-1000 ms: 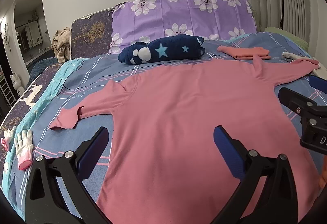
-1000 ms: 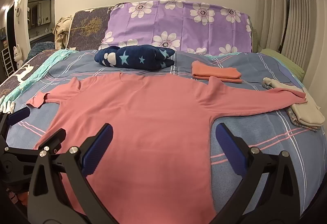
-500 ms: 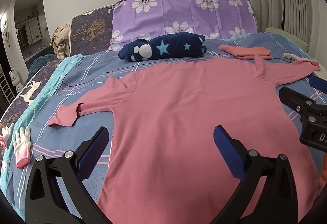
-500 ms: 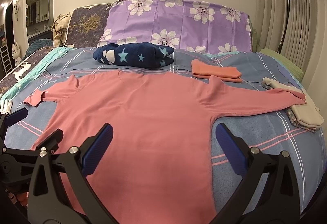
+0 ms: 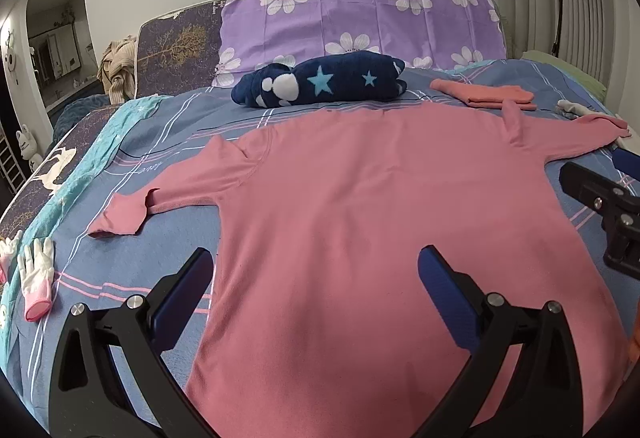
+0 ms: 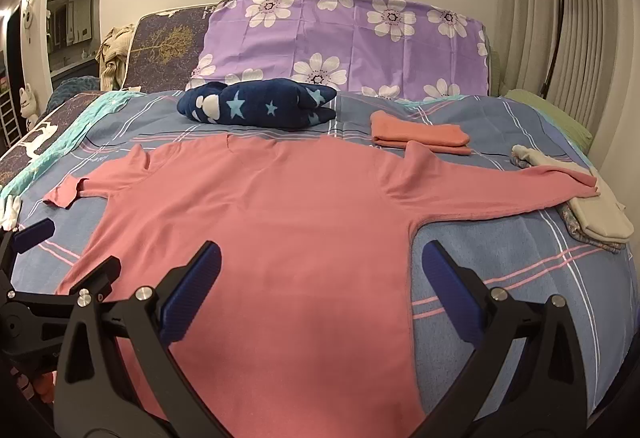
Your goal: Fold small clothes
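A pink long-sleeved shirt (image 5: 360, 206) lies flat on the bed with both sleeves spread out; it also shows in the right wrist view (image 6: 272, 222). My left gripper (image 5: 316, 290) is open and empty, above the shirt's lower left part. My right gripper (image 6: 320, 278) is open and empty, above the shirt's lower right edge. The right gripper also shows at the right edge of the left wrist view (image 5: 604, 194). The left gripper shows at the left edge of the right wrist view (image 6: 44, 270). The left sleeve cuff (image 5: 120, 214) is curled.
A navy star-patterned bundle (image 5: 320, 84) and a folded orange garment (image 6: 420, 134) lie behind the shirt. A beige garment (image 6: 592, 206) lies on a stack under the right cuff. White-and-pink gloves (image 5: 36, 282) lie at the bed's left. A purple flowered pillow (image 6: 344, 42) stands behind.
Both grippers have dropped lower and eased back slightly, still open. The shirt has not moved.
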### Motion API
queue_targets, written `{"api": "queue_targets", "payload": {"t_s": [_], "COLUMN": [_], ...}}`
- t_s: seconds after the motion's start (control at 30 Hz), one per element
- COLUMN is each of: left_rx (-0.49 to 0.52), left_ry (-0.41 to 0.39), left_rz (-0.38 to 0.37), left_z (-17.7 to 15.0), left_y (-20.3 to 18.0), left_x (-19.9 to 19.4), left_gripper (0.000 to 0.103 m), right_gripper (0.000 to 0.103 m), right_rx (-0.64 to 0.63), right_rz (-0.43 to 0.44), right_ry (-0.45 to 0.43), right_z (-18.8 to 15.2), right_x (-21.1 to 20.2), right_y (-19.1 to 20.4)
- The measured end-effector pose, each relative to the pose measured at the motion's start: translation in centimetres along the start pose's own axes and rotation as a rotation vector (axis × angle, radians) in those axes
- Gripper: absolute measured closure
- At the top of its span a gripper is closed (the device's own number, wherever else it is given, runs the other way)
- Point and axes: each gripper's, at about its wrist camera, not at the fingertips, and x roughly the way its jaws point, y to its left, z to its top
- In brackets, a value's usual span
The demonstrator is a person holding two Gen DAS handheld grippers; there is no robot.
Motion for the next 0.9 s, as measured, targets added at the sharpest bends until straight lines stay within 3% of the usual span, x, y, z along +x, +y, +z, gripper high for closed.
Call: {"api": "queue_targets", "payload": {"t_s": [0.4,0.53,0.6,0.77,0.9], "left_rx": [-0.089,-0.073,-0.088,-0.254,-0.318], "left_ry": [0.054,0.074,0.088,0.173,0.229], "left_rz": [-0.009,0.007,0.038,0.104,0.173], "left_z": [0.1,0.3,0.6,1.4,1.9], "left_y": [3.0,4.7,6.7,14.9,19.7], "left_x": [1.6,2.6,3.5,7.1,9.9], "left_gripper": [0.001,0.001,0.008,0.039,0.049], "right_gripper": [0.002,0.002,0.002,0.002,0.002], "right_rx": [-0.009,-0.02,-0.026,-0.034,-0.036], "right_rz": [-0.012,-0.017,-0.019,-0.028,-0.034], "right_ry": [0.027,0.032,0.031,0.042,0.062], "right_z": [-0.1,0.0,0.1,0.0,-0.2], "right_x": [1.0,1.3,1.5,2.0,2.8], "right_y": [0.5,0.8,0.9,1.1,1.3]}}
